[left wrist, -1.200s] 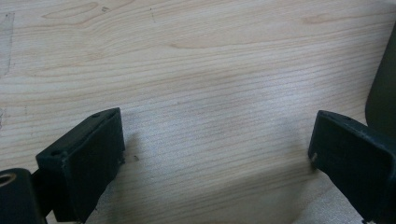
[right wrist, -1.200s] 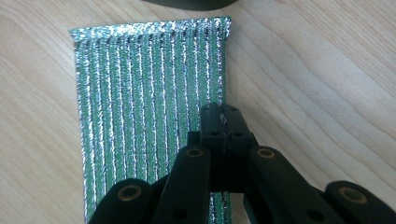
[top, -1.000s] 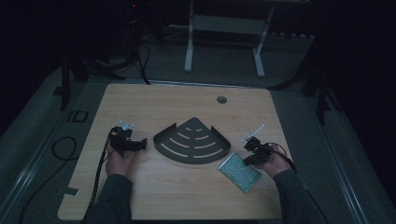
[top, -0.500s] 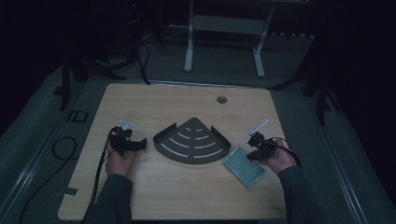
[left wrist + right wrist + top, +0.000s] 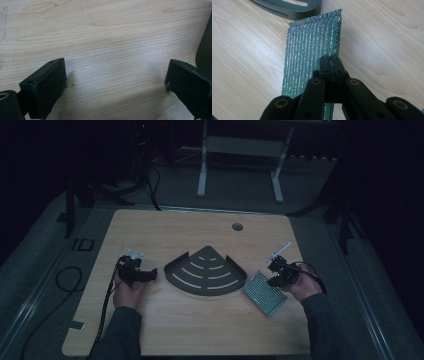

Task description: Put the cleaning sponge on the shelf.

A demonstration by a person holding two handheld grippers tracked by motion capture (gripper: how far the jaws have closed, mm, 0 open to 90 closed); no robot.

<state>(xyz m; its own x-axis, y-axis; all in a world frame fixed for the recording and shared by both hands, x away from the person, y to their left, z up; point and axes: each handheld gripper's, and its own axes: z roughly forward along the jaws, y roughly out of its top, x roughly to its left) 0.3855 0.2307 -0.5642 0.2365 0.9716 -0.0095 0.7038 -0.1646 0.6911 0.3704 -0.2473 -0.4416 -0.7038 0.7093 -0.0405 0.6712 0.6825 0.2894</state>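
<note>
The right gripper point(image 5: 329, 62) pinches the shiny green-silver mesh pad point(image 5: 312, 47) at its edge, fingers pressed tight. It may slip, probably from that thin hold. The left gripper point(image 5: 115, 82) sits spread.

right gripper point(image 5: 331, 65) pinching a green sparkling scrub pad point(image 5: 312, 52)

the black jaws are pressed together on the near right edge of the pad, which stretches away over the light wooden table point(image 5: 244, 57) toward the dark slotted tray point(image 5: 287, 7) at top.

high overview, two close tabletop point(image 5: 200, 320) views
</note>
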